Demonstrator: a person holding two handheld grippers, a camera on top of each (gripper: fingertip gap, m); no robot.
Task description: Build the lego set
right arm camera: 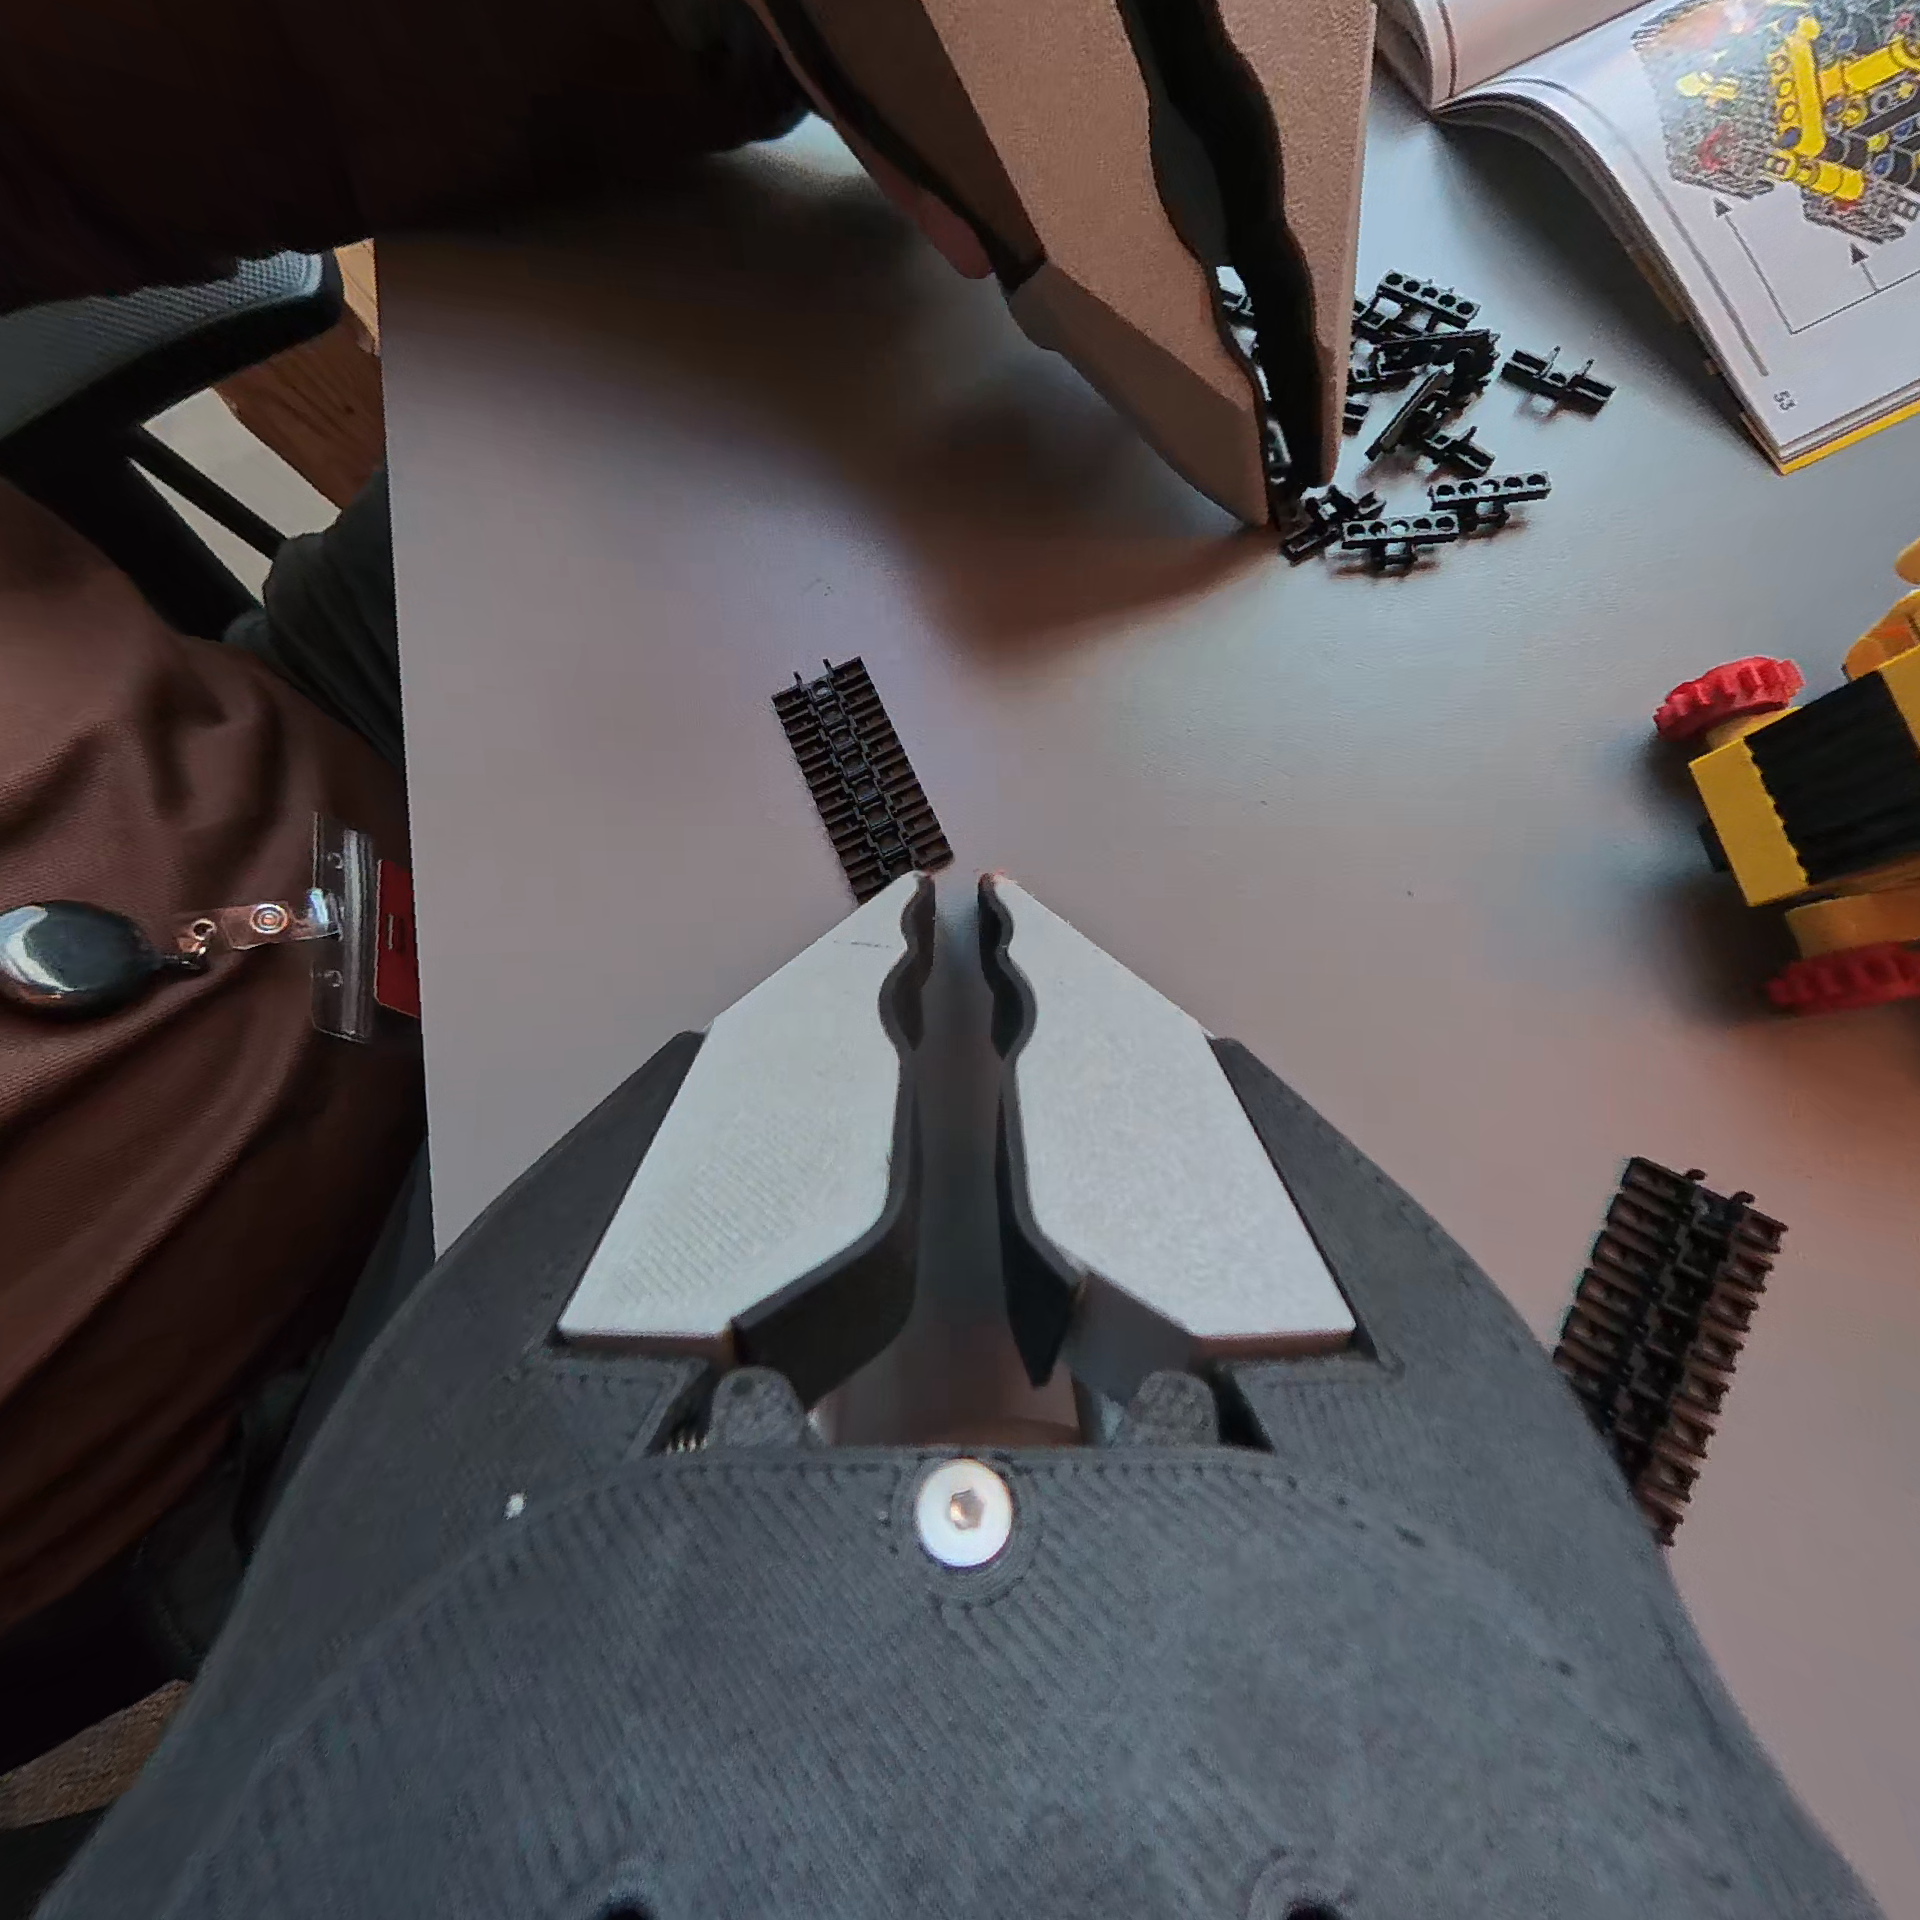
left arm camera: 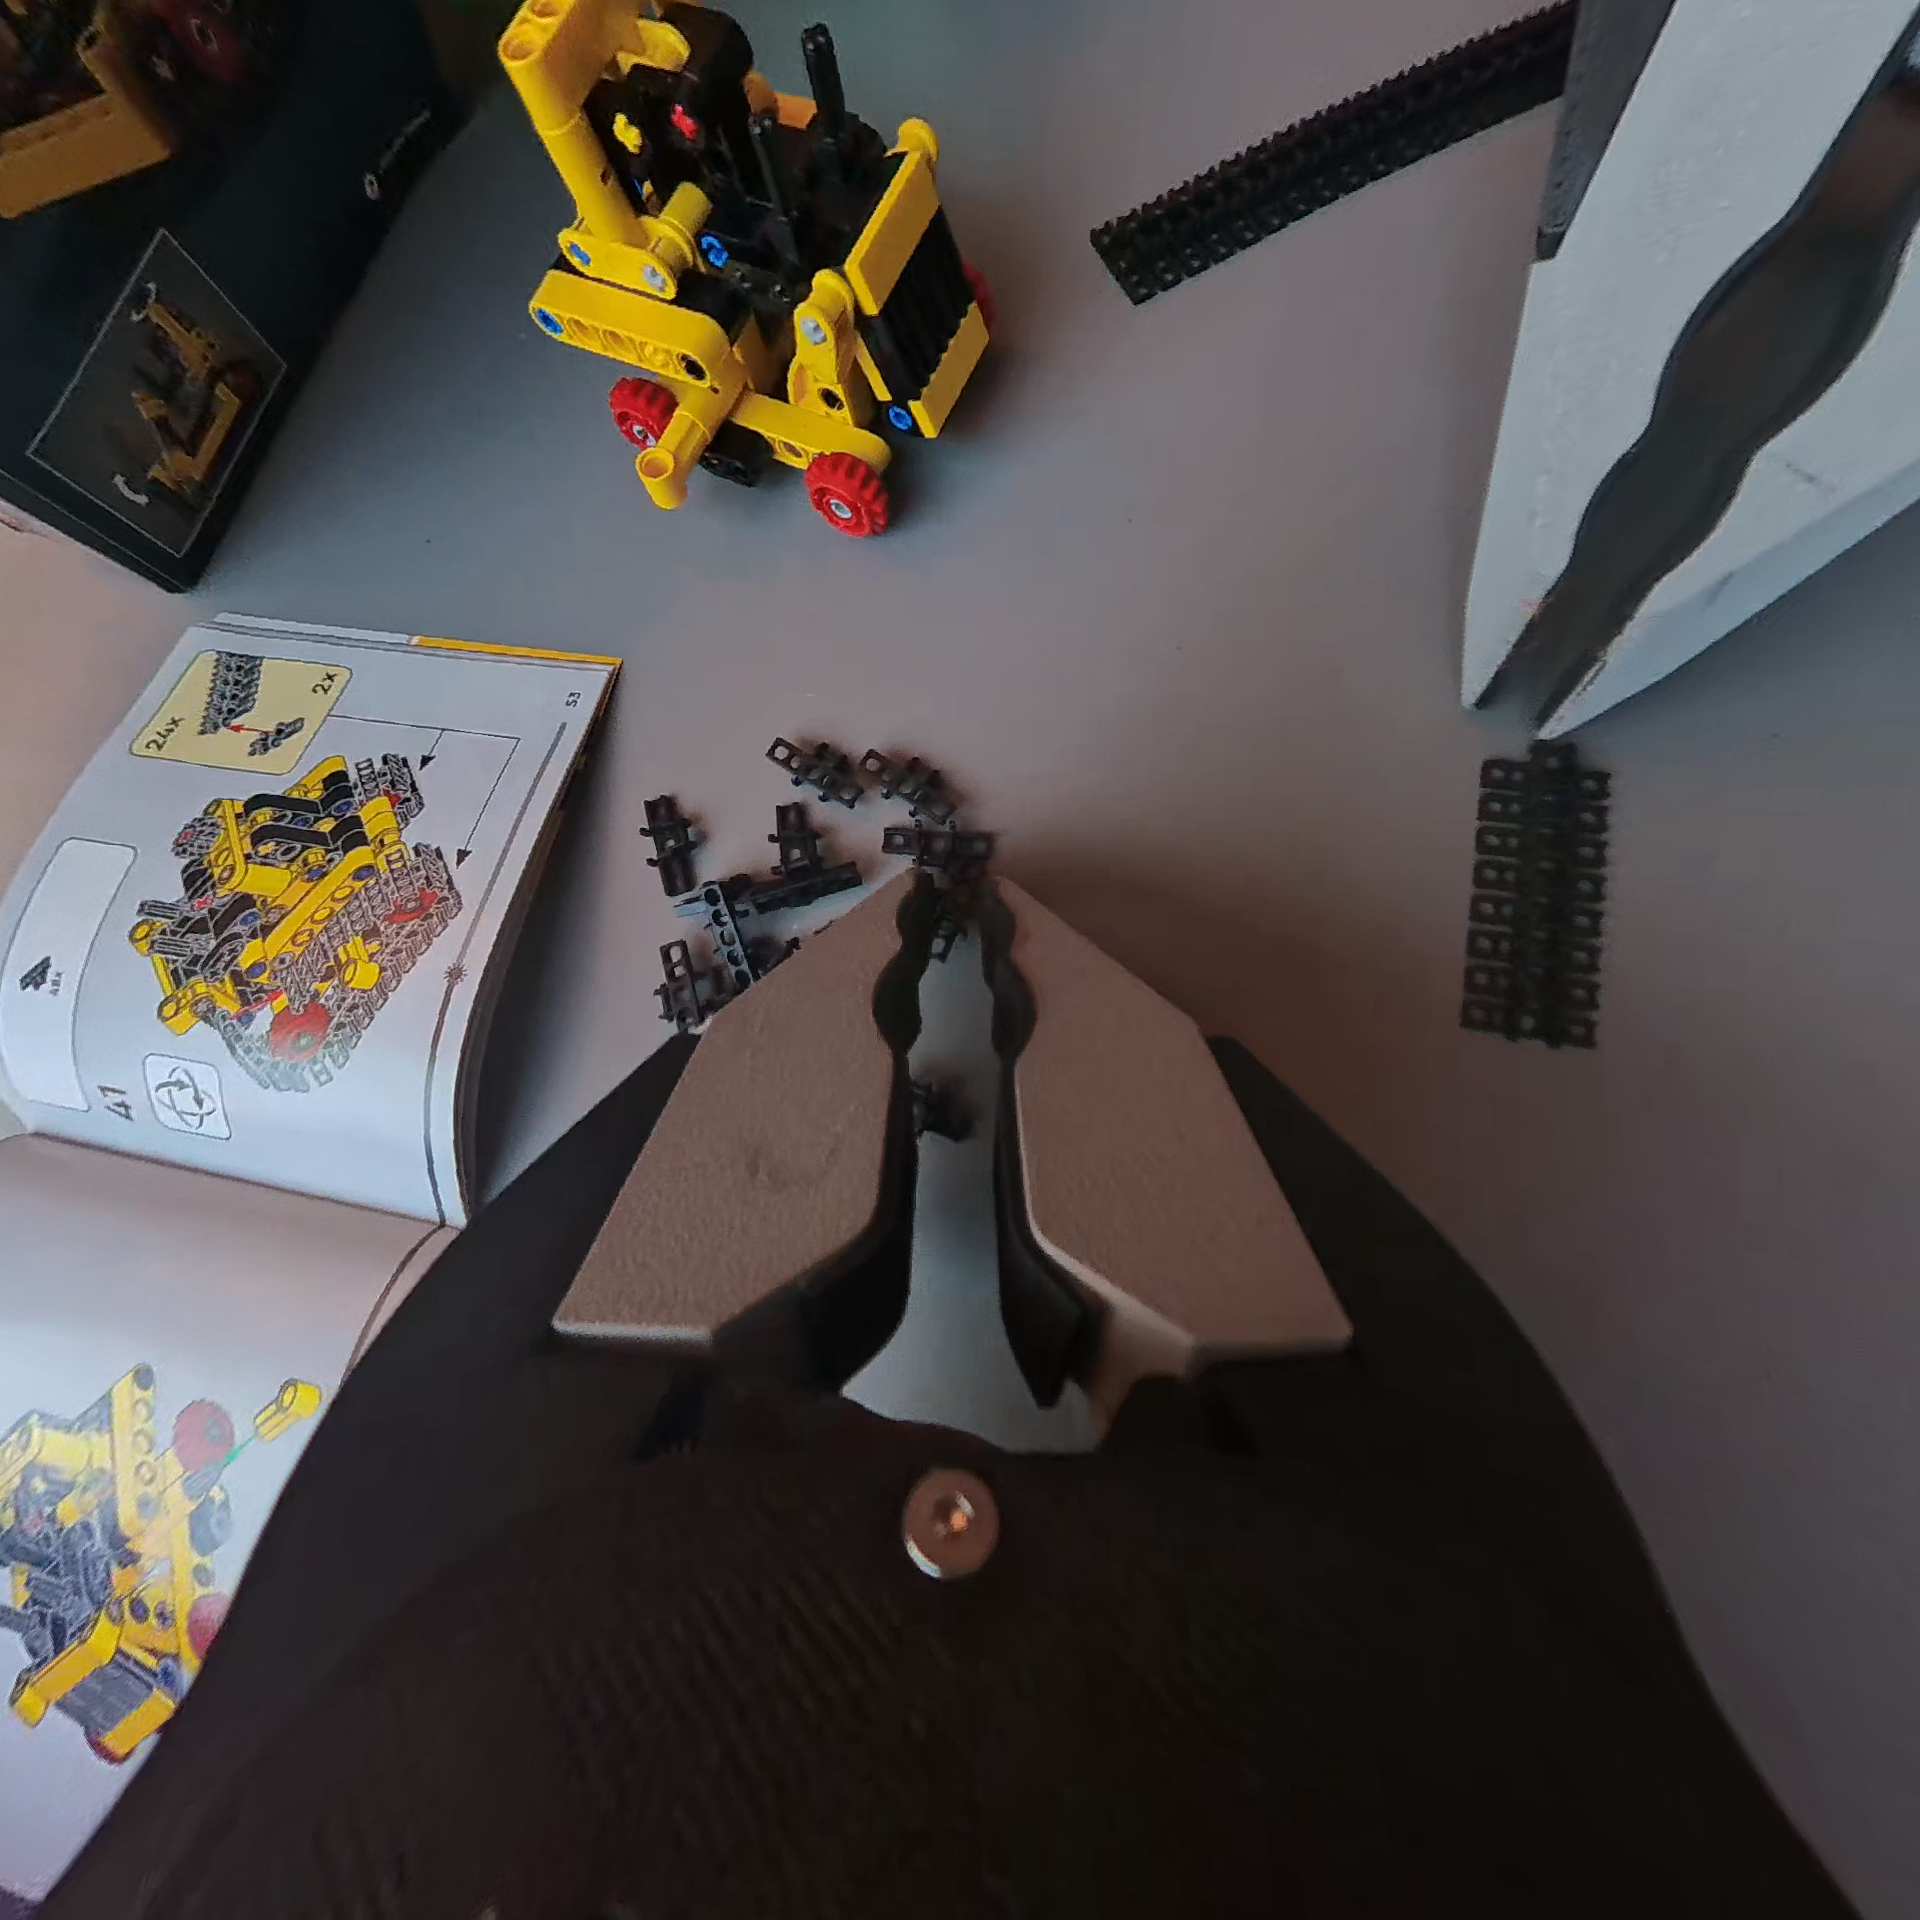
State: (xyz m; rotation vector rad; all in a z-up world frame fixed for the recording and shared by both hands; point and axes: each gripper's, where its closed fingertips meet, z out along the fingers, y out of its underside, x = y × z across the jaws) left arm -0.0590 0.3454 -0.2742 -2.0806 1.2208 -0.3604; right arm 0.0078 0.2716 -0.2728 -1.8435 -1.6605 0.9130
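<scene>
The loose black track links (left arm camera: pixel 821 862) lie in a small heap on the grey table (left arm camera: pixel 1195 644), just right of the open instruction booklet (left arm camera: pixel 291 894). My left gripper (left arm camera: pixel 956 894) has its tips down in the near edge of that heap, jaws a narrow gap apart, with one link sitting between them near the tips; I cannot tell whether they truly pinch it. Well to the right lies the short assembled track strip (right arm camera: pixel 860 774), and my right gripper (right arm camera: pixel 956 888) rests its tips just beside that strip's end, jaws slightly apart and holding nothing. A longer finished track strip (left arm camera: pixel 1340 156) lies farther back, and the yellow bulldozer model (left arm camera: pixel 748 270) stands trackless on its red wheels behind the heap.

I judge this to be the track-building step: fetching the next link for the short strip. The next move calls for a firm pinch on one link alone, then carrying it across and aligning it with the strip's end.
</scene>
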